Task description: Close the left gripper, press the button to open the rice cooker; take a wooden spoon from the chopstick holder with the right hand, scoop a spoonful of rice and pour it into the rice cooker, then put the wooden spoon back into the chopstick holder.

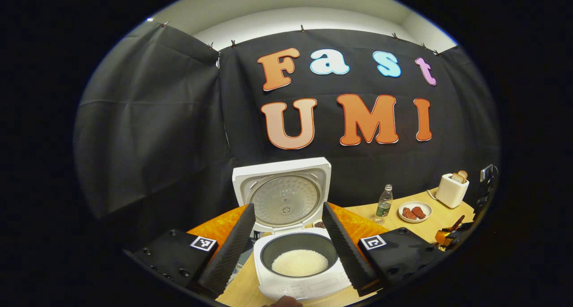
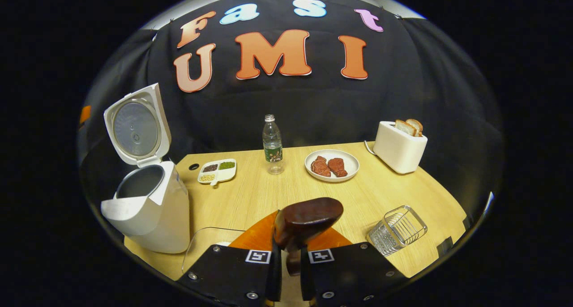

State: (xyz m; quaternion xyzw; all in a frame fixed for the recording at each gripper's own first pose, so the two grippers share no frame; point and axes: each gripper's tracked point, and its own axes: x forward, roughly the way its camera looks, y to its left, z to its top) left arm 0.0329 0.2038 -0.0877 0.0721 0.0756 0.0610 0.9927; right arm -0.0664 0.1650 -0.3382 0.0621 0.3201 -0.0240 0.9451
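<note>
The right hand-held gripper (image 2: 290,257) has its 2 fingers pressed close on the handle of the wooden spoon (image 2: 308,219), whose dark bowl stands up just ahead of the fingertips, over the surface (image 2: 250,195). The spoon looks stiff, light and smooth, so it may swivel between the pads; a hold low on the handle, as here, looks firm enough, but the bowl should be kept level once loaded. Whether it carries rice now I cannot tell.

The left hand-held gripper (image 1: 288,246) hangs wide open with nothing between its fingers, directly over the cooker (image 1: 299,257), whose lid (image 1: 283,195) stands upright. White rice (image 1: 299,262) lies in the inner pot. From the right gripper view the cooker stands at the surface's left edge, and the wire holder (image 2: 397,230) stands near the front right.
</note>
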